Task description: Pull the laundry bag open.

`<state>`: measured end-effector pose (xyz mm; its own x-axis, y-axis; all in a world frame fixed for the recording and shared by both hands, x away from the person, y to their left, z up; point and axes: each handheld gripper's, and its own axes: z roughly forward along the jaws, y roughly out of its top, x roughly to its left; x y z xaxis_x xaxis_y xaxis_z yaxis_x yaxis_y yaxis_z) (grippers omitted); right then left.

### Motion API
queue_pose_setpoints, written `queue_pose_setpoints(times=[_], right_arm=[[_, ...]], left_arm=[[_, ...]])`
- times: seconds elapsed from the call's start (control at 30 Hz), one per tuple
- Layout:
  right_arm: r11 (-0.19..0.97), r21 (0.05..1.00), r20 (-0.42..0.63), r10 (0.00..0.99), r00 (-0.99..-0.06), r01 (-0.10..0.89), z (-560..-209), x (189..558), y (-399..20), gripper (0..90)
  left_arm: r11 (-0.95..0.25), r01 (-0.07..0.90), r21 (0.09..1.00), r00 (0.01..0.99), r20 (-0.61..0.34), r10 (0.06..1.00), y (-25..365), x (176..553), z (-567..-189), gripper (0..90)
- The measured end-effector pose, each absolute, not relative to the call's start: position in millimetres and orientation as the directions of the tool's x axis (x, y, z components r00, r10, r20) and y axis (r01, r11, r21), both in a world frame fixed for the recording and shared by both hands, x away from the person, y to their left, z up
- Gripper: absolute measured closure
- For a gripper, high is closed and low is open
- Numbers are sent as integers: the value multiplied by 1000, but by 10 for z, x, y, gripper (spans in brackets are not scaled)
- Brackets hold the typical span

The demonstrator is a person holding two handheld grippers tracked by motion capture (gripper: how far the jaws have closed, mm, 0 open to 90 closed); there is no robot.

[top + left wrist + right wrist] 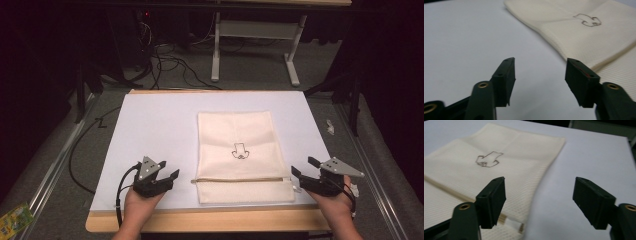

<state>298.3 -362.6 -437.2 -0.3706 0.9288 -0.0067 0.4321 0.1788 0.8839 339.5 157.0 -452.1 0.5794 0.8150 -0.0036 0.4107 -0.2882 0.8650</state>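
Observation:
A cream mesh pouch (235, 145) lies flat on a white sheet (155, 125), with a small dark outline drawing (240, 151) at its middle. A zipper (240, 179) runs across the pouch near its front end, and the pull (295, 188) sits at the right corner. My left gripper (169, 168) rests to the left of the pouch, jaws open and nothing between them. The left gripper view shows the left gripper (540, 68) over bare sheet, with the pouch (586, 40) to its right. My right gripper (302, 165) stands open beside the pouch's right edge. In the right gripper view, the right gripper (539, 188) straddles that edge of the pouch (499, 147).
The sheet covers a wooden table (200, 220) whose front strip is bare. Behind it stand a white desk frame (215, 50) and loose cables (170, 65) on the grey floor. A green packet (15, 217) lies at the lower left.

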Motion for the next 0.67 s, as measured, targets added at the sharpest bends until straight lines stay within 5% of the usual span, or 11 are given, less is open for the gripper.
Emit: queue_pose_setpoints(times=[0.17,0.4,0.67], right_arm=[[141,896,-19,960,-279,422,-4350,2997,-3903,168],[69,895,19,981,-193,440,-4390,3048,-4153,162],[98,889,-4,979,-206,447,-4414,3052,-4085,164]], left_arm=[[-280,404,871,495,50,868,1825,3453,-4510,238],[-185,499,846,390,-28,920,2243,3503,-4613,234],[-229,488,842,417,6,909,2158,3523,-4611,223]])
